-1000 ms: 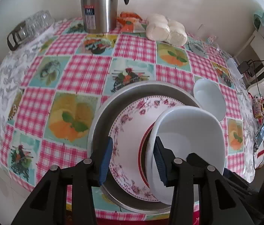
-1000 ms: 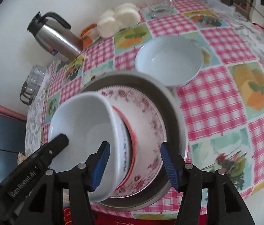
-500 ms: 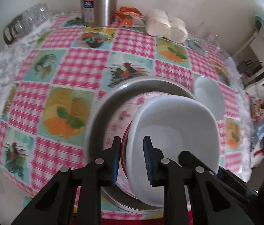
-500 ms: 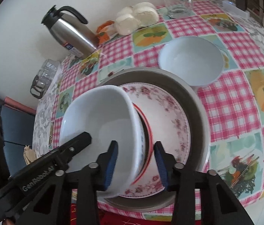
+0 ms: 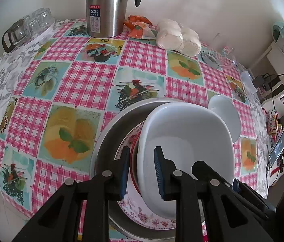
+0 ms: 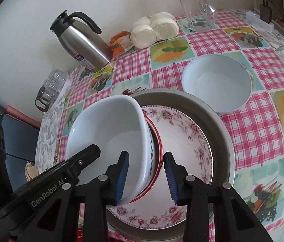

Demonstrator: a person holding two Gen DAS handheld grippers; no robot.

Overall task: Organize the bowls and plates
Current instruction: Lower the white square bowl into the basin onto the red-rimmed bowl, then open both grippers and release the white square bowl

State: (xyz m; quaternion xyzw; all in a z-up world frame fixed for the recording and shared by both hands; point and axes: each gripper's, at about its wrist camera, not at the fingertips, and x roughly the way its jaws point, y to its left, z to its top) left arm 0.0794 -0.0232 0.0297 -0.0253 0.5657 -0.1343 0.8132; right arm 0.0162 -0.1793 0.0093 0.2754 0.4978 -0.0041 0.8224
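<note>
- The left gripper point(image 5: 141, 170) is clenched on the near rim of the white square bowl point(image 5: 186, 151); one pad sits inside the bowl, the other outside against its wall, with the red-rimmed dish point(image 5: 135, 167) seemingly caught in the same pinch.
- The right gripper point(image 6: 147, 174) grips the opposite side of the same bowl point(image 6: 109, 135): its inner pad lies inside, its outer pad presses the red-rimmed dish point(image 6: 159, 141) that clings under the bowl.
- Both sets of jaws have just been closing, with the bowl's wall between them.
- The two-sided hold looks meant to keep the tilted bowl steady and level it, since it leans with its far edge raised above the floral plate point(image 6: 184, 147).
- The floral plate lies flat in the grey metal tray point(image 6: 220, 129), directly below and ahead of both grippers.
- A round white bowl point(image 6: 216, 82) stands ahead and to the right of the right gripper, just beside the tray's far rim; it is probably where the nesting ends up.
- Room: the checked tablecloth point(image 5: 85, 80) ahead and left of the left gripper is bare, giving space to set things down.
- The thermos point(image 5: 105, 8), the glass cups point(image 5: 29, 28) and the white buns point(image 5: 177, 35) stand well ahead, by the wall.
- The tray's near rim sits close to the table edge, so a lift likely suits better than a drag toward the person.
</note>
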